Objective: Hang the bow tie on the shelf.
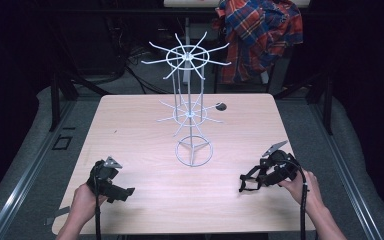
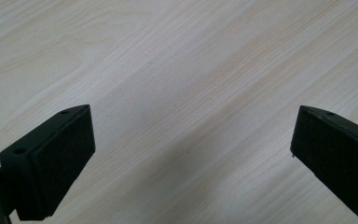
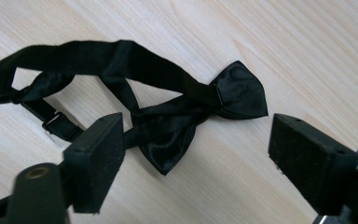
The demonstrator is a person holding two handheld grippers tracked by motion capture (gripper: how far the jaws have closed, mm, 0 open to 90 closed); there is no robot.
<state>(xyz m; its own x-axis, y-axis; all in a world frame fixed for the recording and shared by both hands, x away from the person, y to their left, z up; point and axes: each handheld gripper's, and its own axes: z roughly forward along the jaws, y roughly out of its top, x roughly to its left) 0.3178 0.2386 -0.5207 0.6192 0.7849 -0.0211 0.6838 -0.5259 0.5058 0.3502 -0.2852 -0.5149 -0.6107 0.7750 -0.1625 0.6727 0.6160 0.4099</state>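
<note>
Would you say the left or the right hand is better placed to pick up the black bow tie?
Right. The right tongs stand open over the bow tie, which lies on the table. The left tongs face bare wood.

Both hand-held grippers are matte black. The left gripper (image 1: 128,192) carries a grey three-cornered plate (image 1: 112,162) on top, as does the right gripper (image 1: 242,183). A black cable (image 1: 303,200) trails from each. The blocky jaws show small screw holes; the forearms are bare.
</note>
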